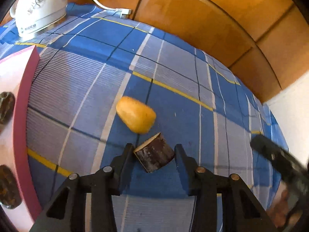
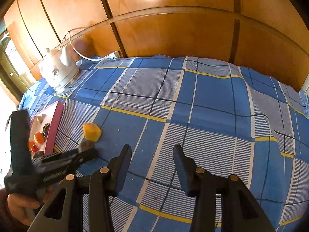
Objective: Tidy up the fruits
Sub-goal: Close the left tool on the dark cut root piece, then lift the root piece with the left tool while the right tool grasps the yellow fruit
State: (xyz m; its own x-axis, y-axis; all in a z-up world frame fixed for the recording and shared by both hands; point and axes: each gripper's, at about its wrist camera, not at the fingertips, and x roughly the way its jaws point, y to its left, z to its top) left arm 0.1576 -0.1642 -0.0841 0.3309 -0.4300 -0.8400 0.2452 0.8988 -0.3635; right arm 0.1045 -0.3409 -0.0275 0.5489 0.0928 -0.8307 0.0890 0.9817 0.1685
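Blue plaid cloth (image 1: 173, 61) before wooden panels: left gripper (image 1: 154, 150) straddles dark cut piece (image 1: 154, 157), one finger touching, not visibly clamped, likely for the pink tray (image 1: 25, 100) nearby; yellow fruit (image 1: 136, 114) just beyond; right gripper (image 2: 152, 150) parted, empty, clear.

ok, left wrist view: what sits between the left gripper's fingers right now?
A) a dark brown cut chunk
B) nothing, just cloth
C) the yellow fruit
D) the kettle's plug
A: the dark brown cut chunk lies between the fingers of the left gripper, with a gap visible on the right side, while the yellow fruit lies farther ahead on the blue checked cloth.
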